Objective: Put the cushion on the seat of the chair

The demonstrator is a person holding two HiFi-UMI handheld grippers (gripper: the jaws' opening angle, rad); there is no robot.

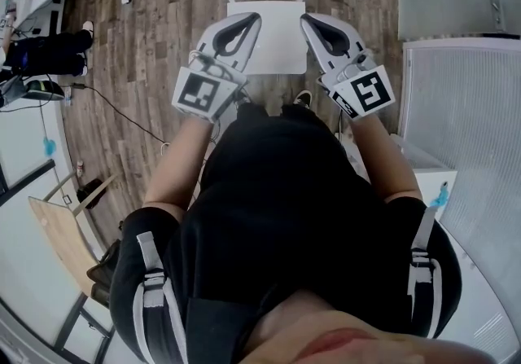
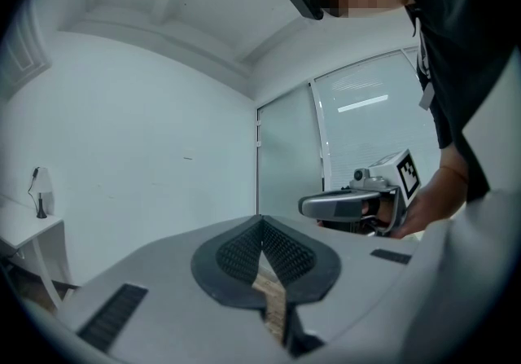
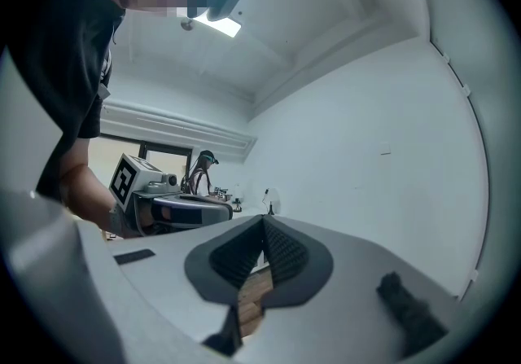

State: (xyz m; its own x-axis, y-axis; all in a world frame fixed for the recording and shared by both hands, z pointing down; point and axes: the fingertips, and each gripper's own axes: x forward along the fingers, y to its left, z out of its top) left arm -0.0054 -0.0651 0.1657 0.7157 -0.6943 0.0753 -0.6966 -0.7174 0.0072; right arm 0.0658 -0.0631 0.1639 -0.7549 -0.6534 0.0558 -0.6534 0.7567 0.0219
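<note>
Seen from above, a person in a black top holds a tool in each hand, side by side and pointing forward, level. The left tool [image 1: 252,20] has its jaws pressed together with nothing between them; its own camera shows the dark ribbed pads [image 2: 285,252] meeting at the tip. The right tool [image 1: 309,22] is likewise closed and empty. Just beyond and below both tips stands a white chair [image 1: 275,49] on a wood plank floor [image 1: 163,20], its seat facing the person, its slatted back on the far side.
</note>
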